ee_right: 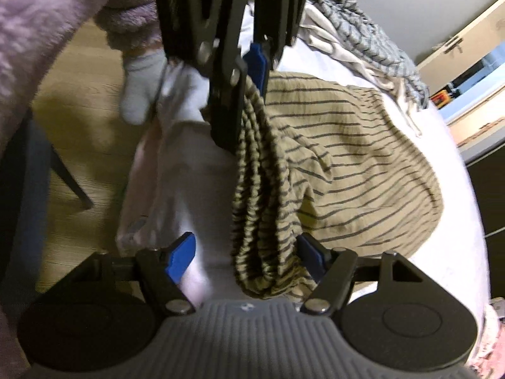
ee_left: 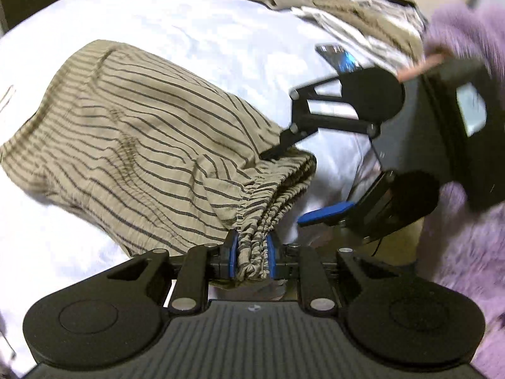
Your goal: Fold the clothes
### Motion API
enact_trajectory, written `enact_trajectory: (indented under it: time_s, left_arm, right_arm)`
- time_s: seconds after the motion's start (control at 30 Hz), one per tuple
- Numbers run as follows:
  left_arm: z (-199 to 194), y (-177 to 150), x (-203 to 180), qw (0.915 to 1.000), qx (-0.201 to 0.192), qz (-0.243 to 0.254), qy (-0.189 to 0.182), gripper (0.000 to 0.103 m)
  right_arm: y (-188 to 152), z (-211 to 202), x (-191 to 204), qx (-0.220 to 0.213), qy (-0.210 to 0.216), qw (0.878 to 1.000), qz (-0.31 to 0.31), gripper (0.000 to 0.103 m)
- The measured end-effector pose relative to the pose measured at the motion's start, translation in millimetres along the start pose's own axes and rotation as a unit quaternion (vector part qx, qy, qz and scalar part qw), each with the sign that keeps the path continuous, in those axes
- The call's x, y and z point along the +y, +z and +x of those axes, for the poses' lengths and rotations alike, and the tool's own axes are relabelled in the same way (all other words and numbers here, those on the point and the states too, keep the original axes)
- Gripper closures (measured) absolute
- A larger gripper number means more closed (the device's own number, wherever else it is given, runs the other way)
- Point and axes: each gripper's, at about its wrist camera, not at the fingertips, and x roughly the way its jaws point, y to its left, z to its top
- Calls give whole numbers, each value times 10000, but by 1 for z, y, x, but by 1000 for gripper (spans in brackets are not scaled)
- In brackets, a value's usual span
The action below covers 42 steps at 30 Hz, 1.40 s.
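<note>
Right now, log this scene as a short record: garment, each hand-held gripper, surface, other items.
garment: tan dark-striped elastic-waist shorts, waistband bunched
left hand-held gripper: shut on the waistband
right hand-held gripper: open, waistband between its blue fingers
surface: pale blue bedsheet
other: pile of striped clothes at far edge

Garment [ee_left: 132, 132]: tan with thin dark grey stripes; the gathered waistband [ee_left: 252, 252] carries the same pattern. Bed sheet [ee_left: 189, 25]: plain white. Left gripper [ee_left: 251, 254]: black body, blue pads. Right gripper [ee_right: 246, 260]: black body, blue pads, grey ribbed housing. Sleeve [ee_left: 467, 31]: fuzzy lilac. Sock [ee_right: 139, 85]: pale grey-white. Floor [ee_right: 88, 126]: light wood tone. Clothes pile [ee_left: 315, 0]: blurred, apparently beige and white with dark stripes.
</note>
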Motion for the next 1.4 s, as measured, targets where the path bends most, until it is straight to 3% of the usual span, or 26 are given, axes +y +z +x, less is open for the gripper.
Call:
enact_trajectory:
  time_s: [0.1, 0.17, 0.37, 0.47, 0.63, 0.8, 0.97, 1.17, 1.4]
  left_arm:
    - [-13, 7, 6, 9991, -152, -361, -165, 87]
    - [-22, 1, 9, 9980, -262, -521, -235, 87]
    - [-29, 11, 3, 9987, -332, -320, -202, 87]
    - [-32, 16, -4, 9993, -295, -155, -177, 88]
    - [-47, 18, -27, 9996, -71, 148, -209, 88]
    - [-67, 16, -31, 9993, -108, 40, -361, 88]
    - [-89, 28, -17, 9985, -288, -241, -410, 88]
    - [-106, 45, 12, 9974, -477, -473, -274, 88]
    - [-105, 74, 62, 9954, -532, -795, 112, 87]
  right_arm:
    - [-2, -5, -1, -52, -407, 9992, -35, 37]
    - [-3, -8, -1, -87, -678, 9976, -59, 46]
    - [-11, -37, -5, -327, -1413, 9893, -187, 71]
    - [-12, -52, -9, -352, -1412, 9892, -189, 76]
    - [-7, -83, -21, -295, -1045, 9940, -101, 78]
    - [6, -116, -37, -341, -664, 9972, 106, 78]
    - [14, -131, -45, -312, -644, 9973, 159, 78]
    - [27, -132, -83, -463, -563, 9943, 783, 78]
    - [50, -96, -136, -555, -656, 9903, 1092, 78]
